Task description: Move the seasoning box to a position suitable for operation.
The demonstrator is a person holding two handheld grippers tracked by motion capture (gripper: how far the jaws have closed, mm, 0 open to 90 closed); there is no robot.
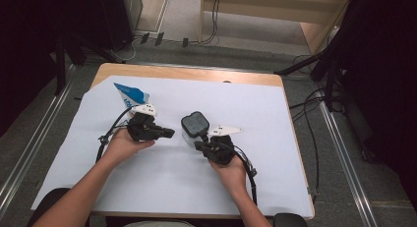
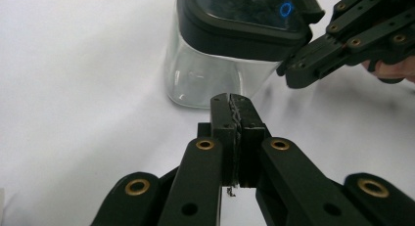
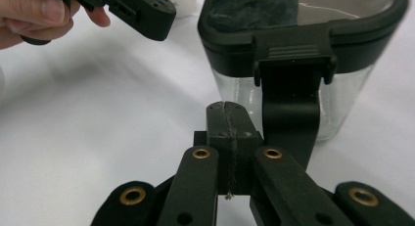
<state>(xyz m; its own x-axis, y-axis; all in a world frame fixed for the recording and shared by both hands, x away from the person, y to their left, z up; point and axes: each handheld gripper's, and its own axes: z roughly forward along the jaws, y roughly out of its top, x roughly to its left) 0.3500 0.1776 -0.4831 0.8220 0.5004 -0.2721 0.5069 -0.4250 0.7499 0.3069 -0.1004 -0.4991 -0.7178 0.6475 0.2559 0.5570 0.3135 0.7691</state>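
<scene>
While both hands rest on the white sheet that covers the table, a clear container with a black lid stands upright between the two grippers, just ahead of their tips. The left gripper has its jaws pressed together on nothing — it points toward the container's clear wall, near but apart. The right gripper is likewise closed and empty, its tip just beside the lid's black latch — and a blue-and-white packet lies beyond the left hand.
</scene>
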